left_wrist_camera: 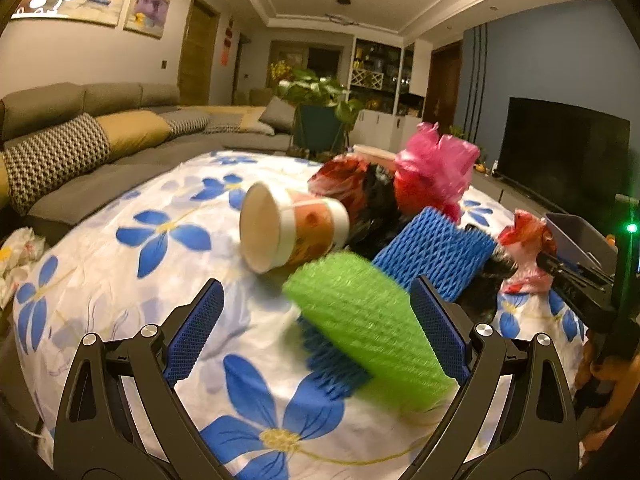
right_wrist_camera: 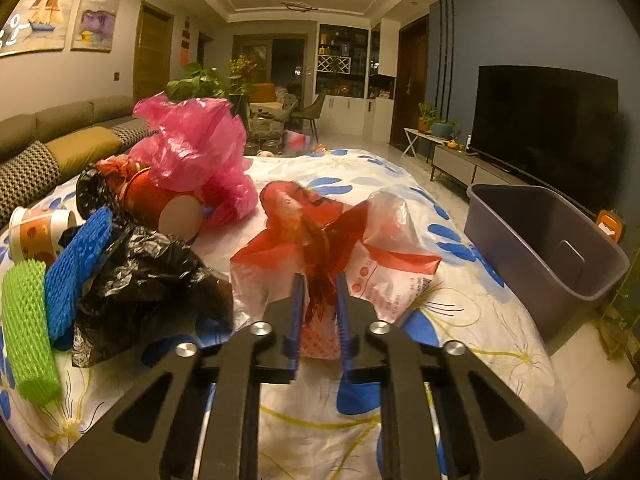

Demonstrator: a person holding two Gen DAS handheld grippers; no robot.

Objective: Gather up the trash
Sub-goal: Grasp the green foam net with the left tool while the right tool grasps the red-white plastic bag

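while the left gripper (left_wrist_camera: pixel 316 300) gapes beside green foam netting (left_wrist_camera: pixel 372 320), right gripper (right_wrist_camera: pixel 318 292) fingers pinch the red-and-white bag (right_wrist_camera: pixel 360 248).

White cloth (left_wrist_camera: pixel 120 208) with blue flowers, yellow centres. Green foam net (left_wrist_camera: pixel 372 320), blue foam net (left_wrist_camera: pixel 436 252), both mesh-textured. Paper cup (left_wrist_camera: pixel 296 232) white with orange print. Pink plastic bag (right_wrist_camera: pixel 196 148), black plastic bag (right_wrist_camera: pixel 144 276), red cup (right_wrist_camera: pixel 160 204) with a pale base. Red-and-white printed bag (right_wrist_camera: pixel 360 256). Grey bin (right_wrist_camera: pixel 536 236). Blue pads on black fingers (left_wrist_camera: pixel 196 328). Sofa (left_wrist_camera: pixel 100 120) grey with mustard and black-white zigzag cushions, wall behind the TV blue
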